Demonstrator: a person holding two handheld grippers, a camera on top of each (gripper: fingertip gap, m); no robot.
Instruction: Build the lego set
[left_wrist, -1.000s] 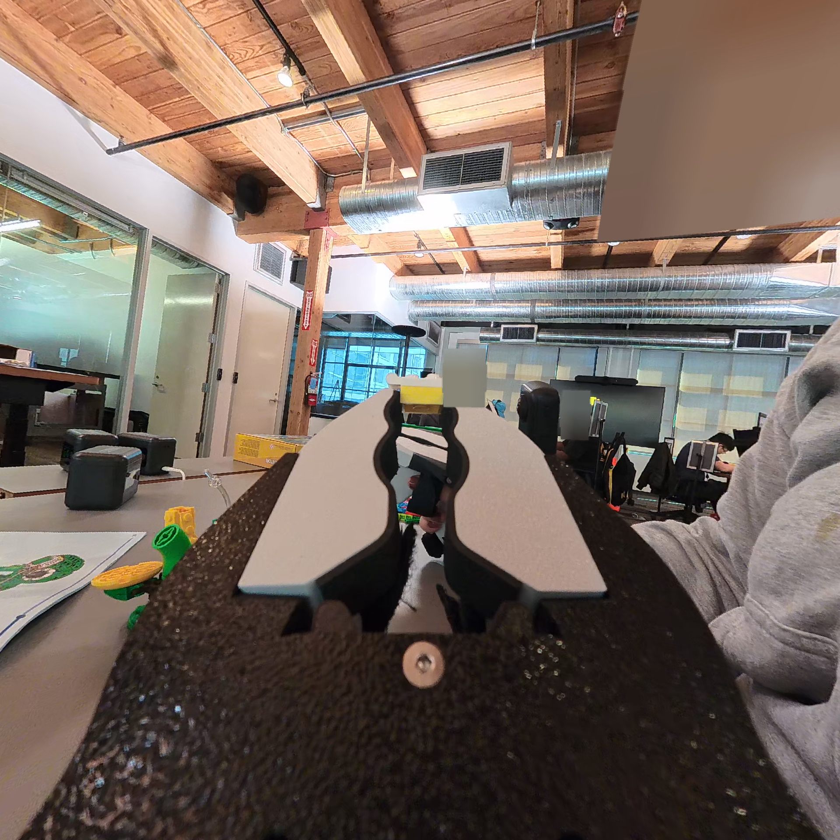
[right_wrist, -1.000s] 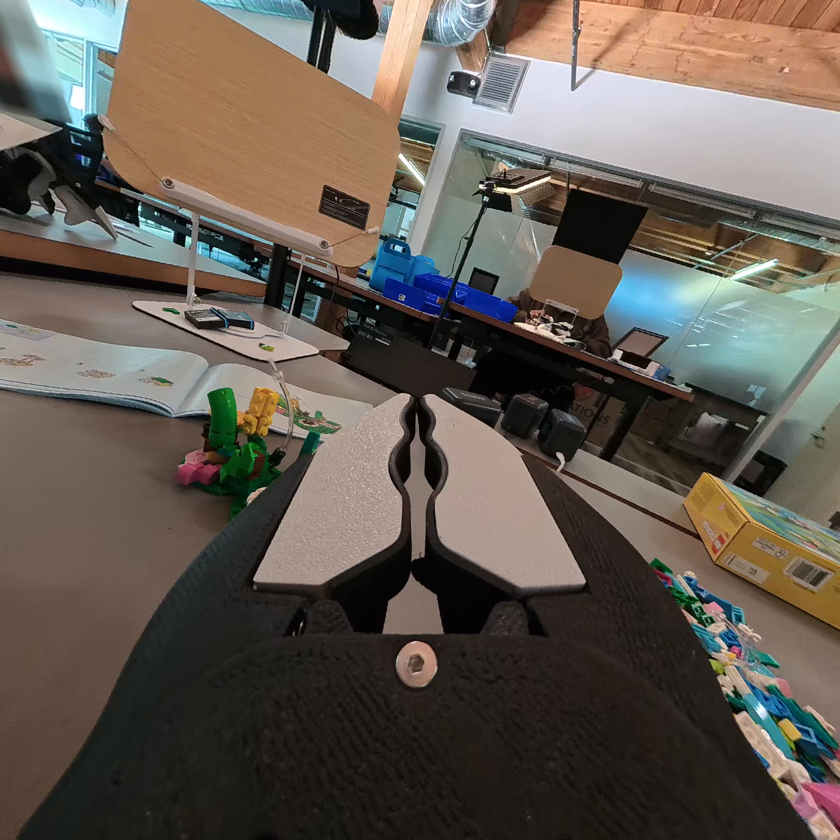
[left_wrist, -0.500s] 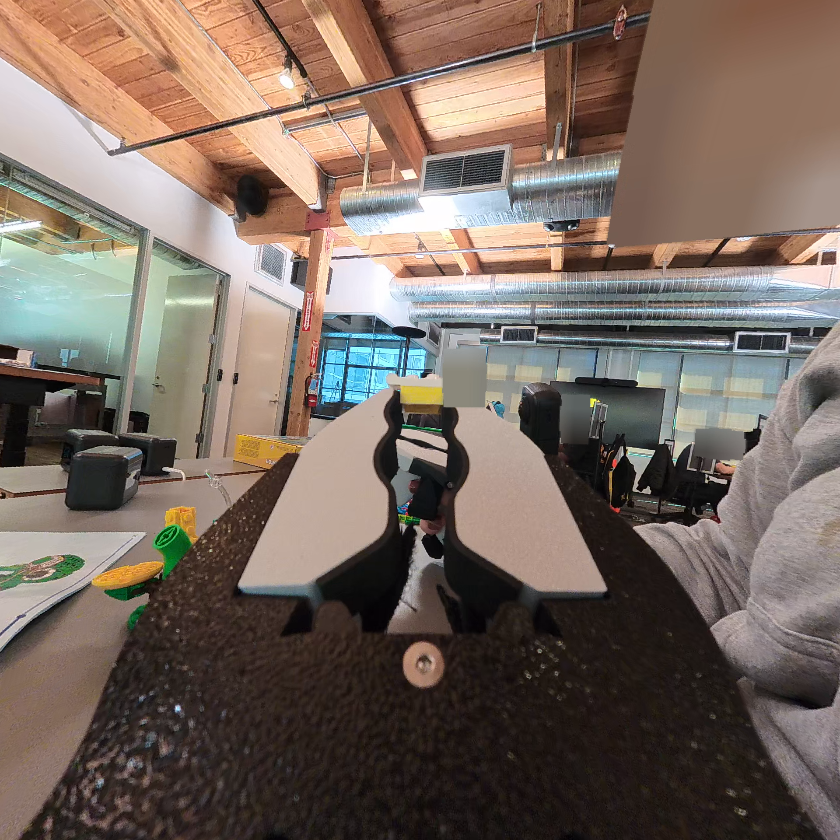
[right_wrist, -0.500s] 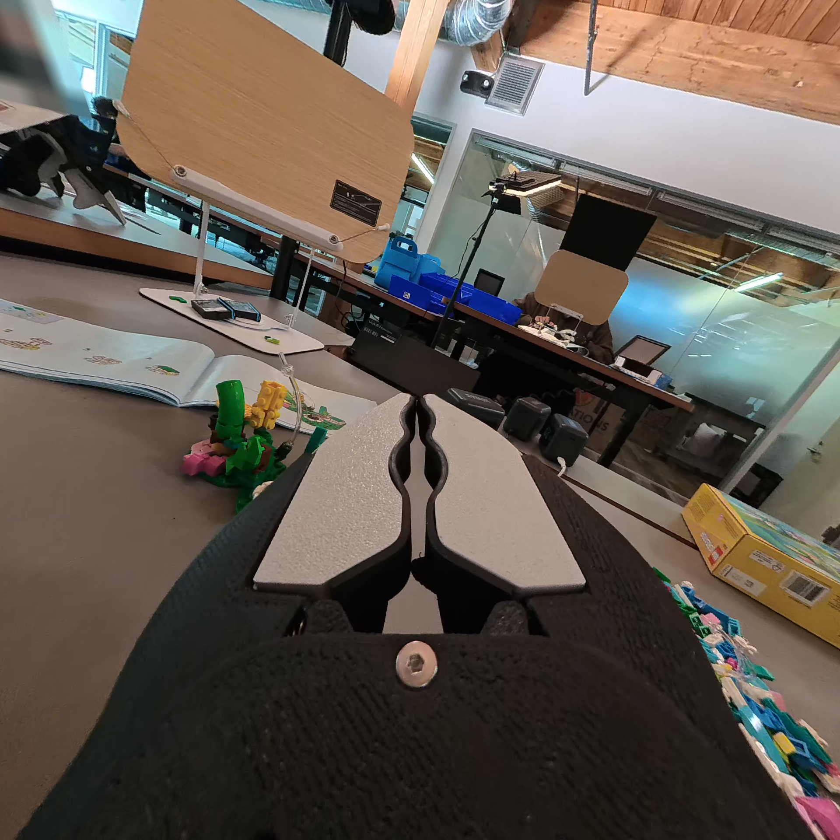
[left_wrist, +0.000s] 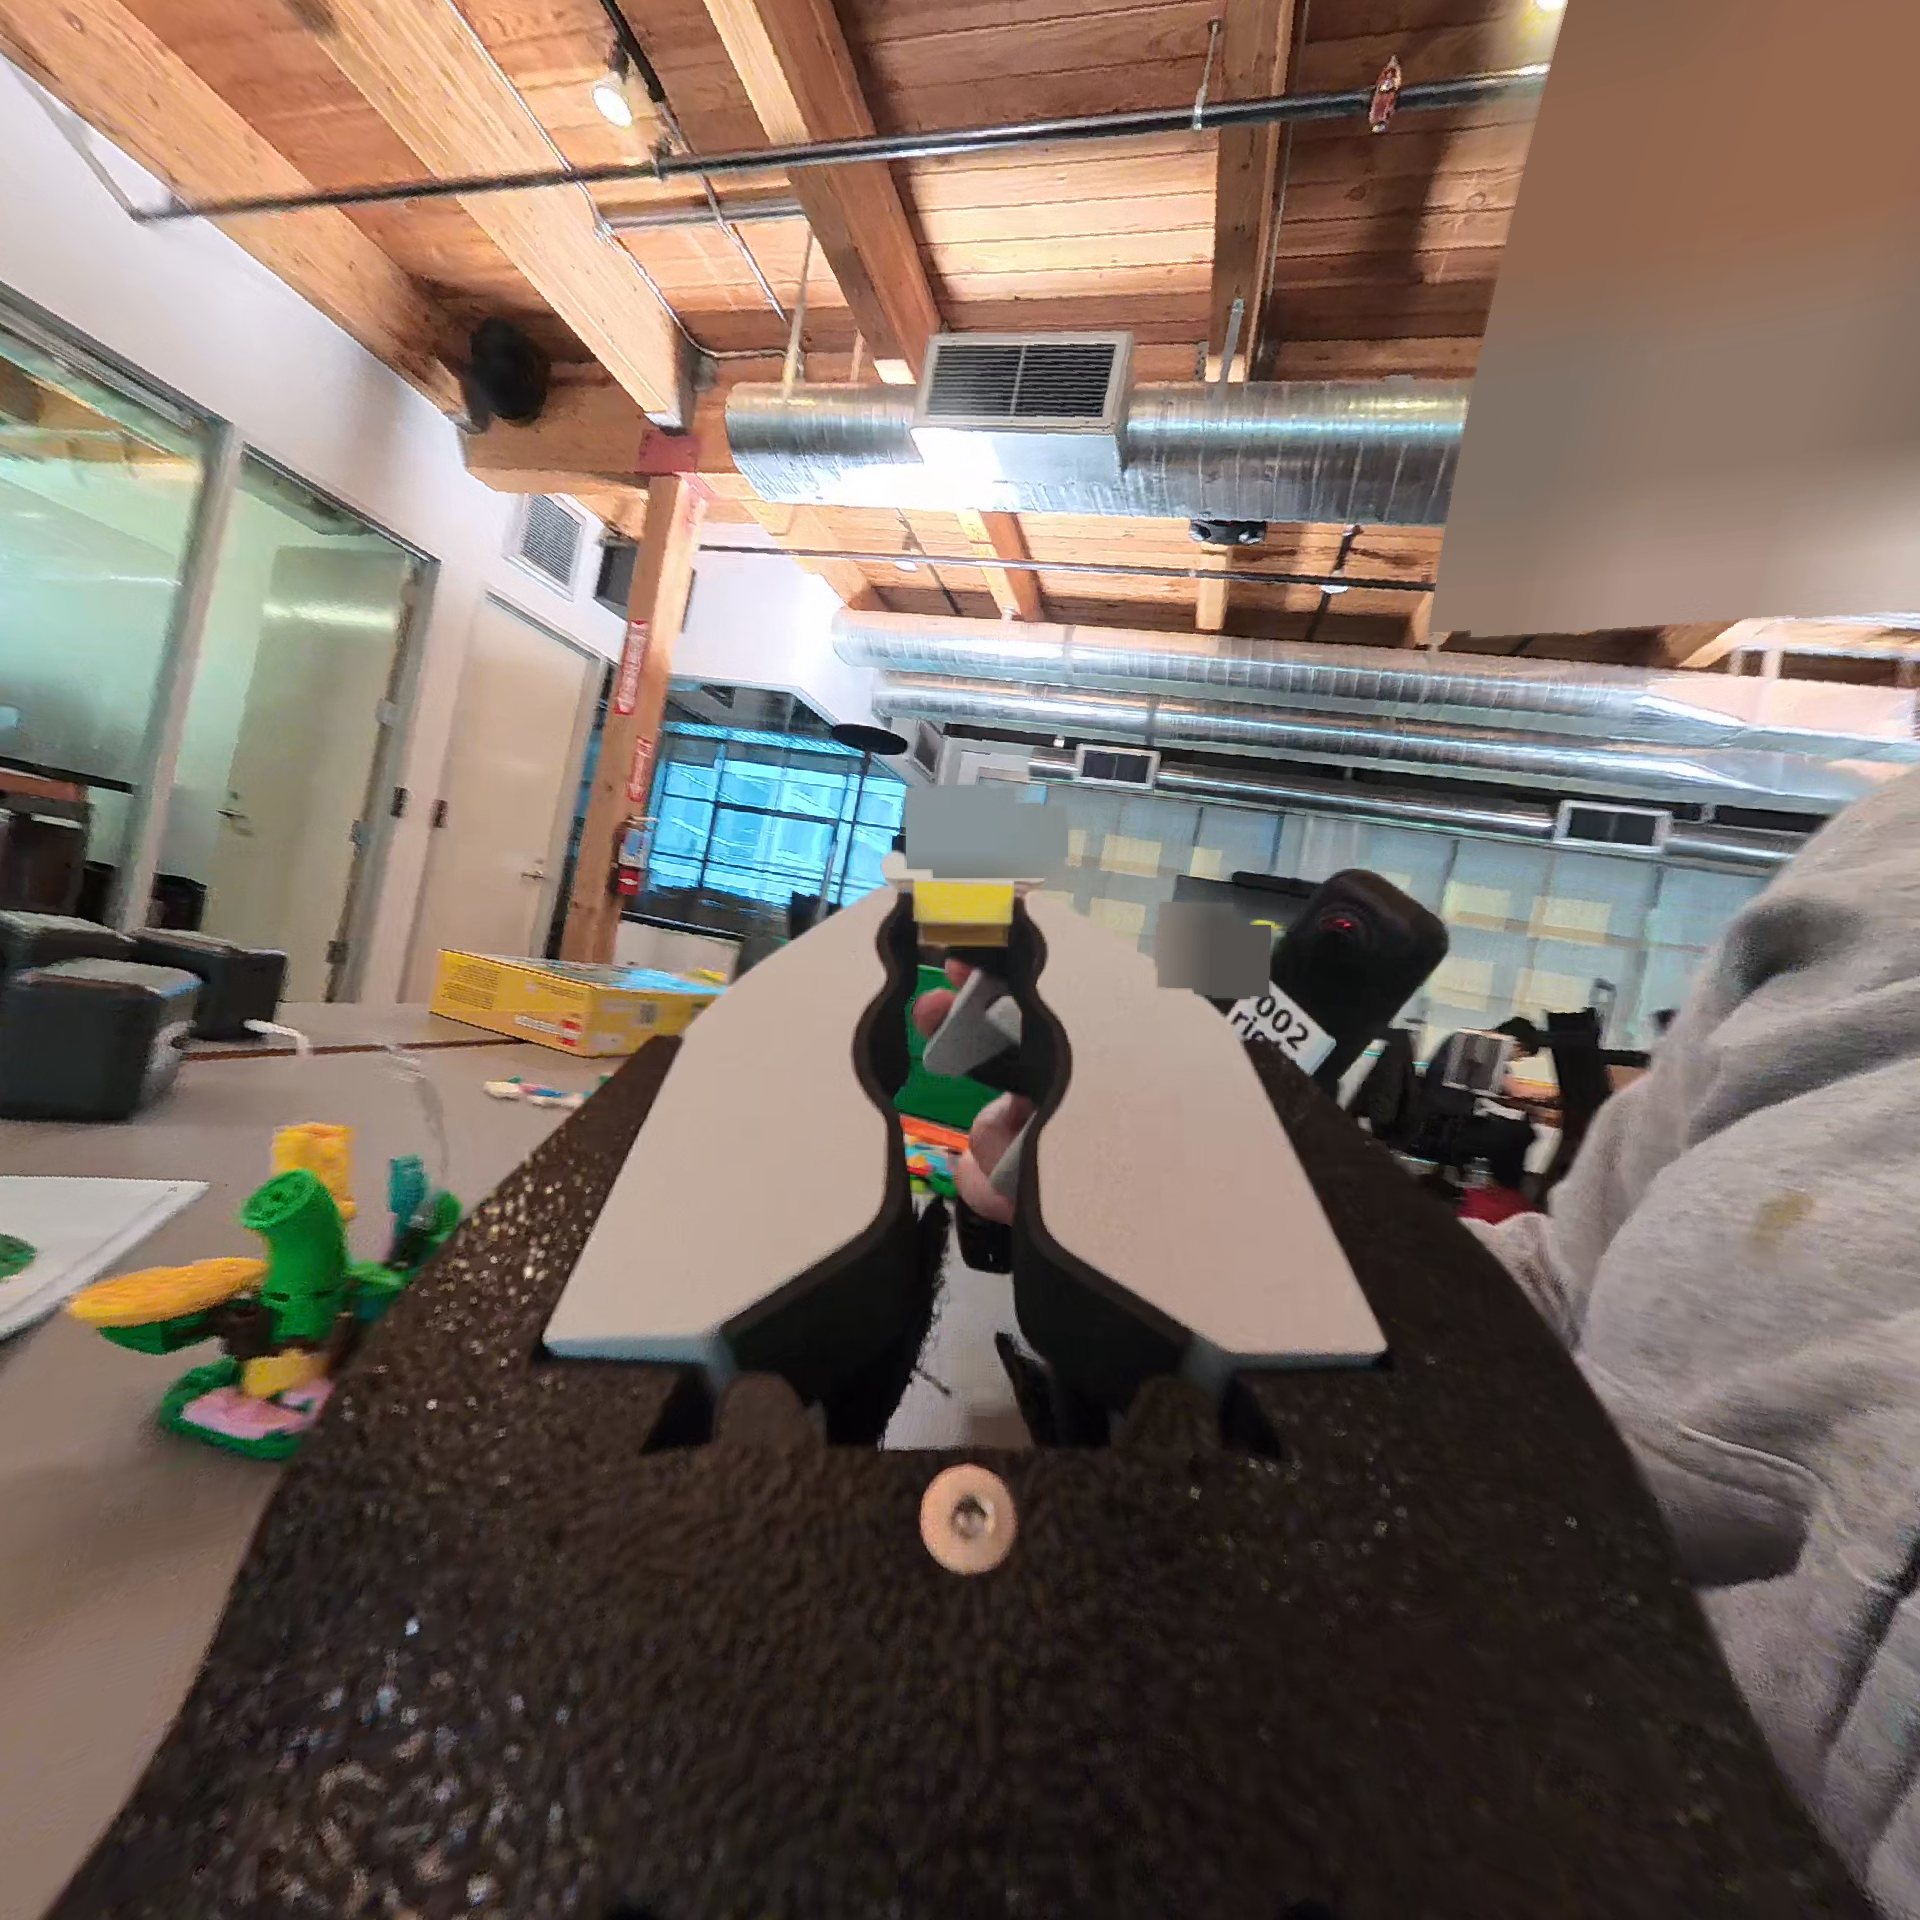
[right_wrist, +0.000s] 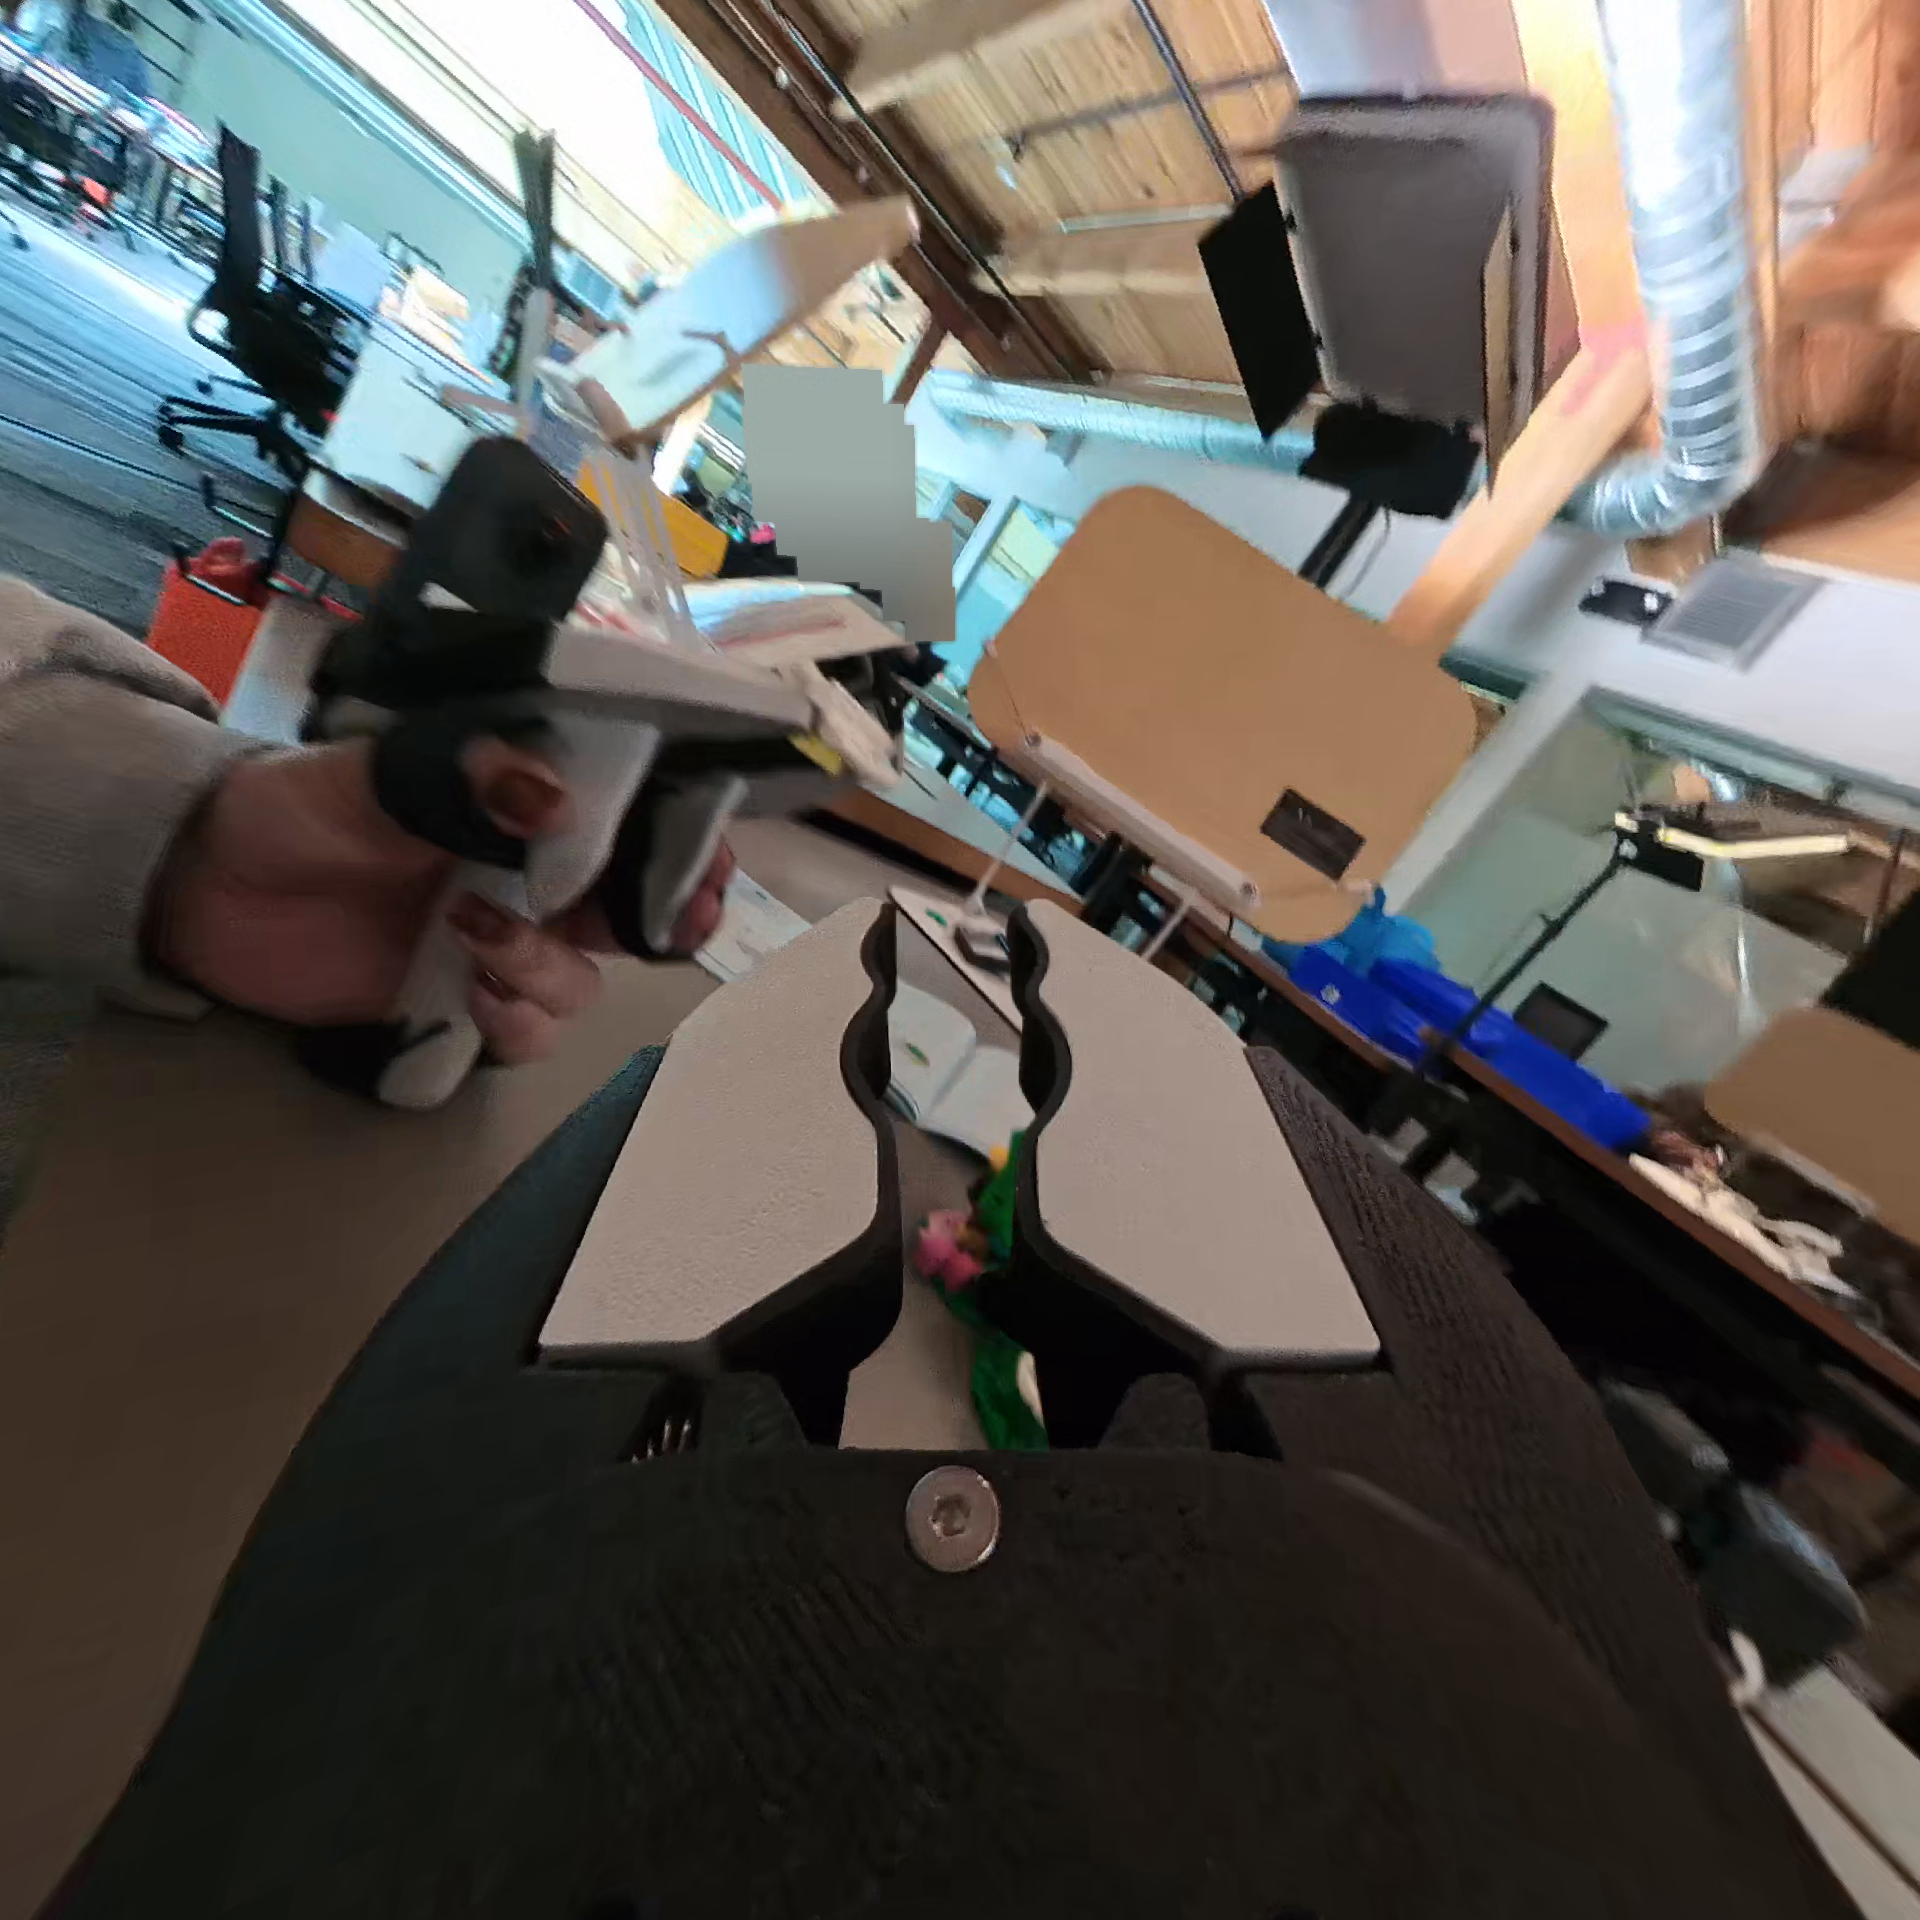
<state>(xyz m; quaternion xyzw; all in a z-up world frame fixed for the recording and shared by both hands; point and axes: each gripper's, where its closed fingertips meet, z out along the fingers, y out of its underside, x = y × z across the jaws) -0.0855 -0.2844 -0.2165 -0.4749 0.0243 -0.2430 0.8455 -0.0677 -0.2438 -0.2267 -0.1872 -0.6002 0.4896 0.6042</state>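
Observation:
My left gripper (left_wrist: 961, 896) is shut on a small yellow brick (left_wrist: 961, 902) at its fingertips and holds it above the table. It also shows in the right wrist view (right_wrist: 831, 743), held by a hand at the upper left, with the yellow brick (right_wrist: 819, 754) at its tip. My right gripper (right_wrist: 948, 916) is open and empty, tilted, low over the table. The green plant-like lego model (left_wrist: 275, 1283) stands on the table to the left; part of it shows through the gap between the right fingers (right_wrist: 982, 1236). The right gripper's camera body (left_wrist: 1351, 956) shows beyond the left fingers.
A yellow lego box (left_wrist: 566, 987) lies at the back of the grey table (left_wrist: 94, 1507). An open instruction booklet (right_wrist: 956, 1070) lies behind the model. Black boxes (left_wrist: 94, 1039) stand at far left. A grey sleeve (left_wrist: 1714, 1195) is at the right. One gripper's finger ends stand about 5 centimetres off the other's. The green plant-like lego model (left_wrist: 275, 1283) is about 15 centimetres from both grippers' fingertips.
My right gripper has opened and swung left with a tilt, so it now faces the left gripper and the model. My left gripper still holds the yellow brick and has shifted slightly.

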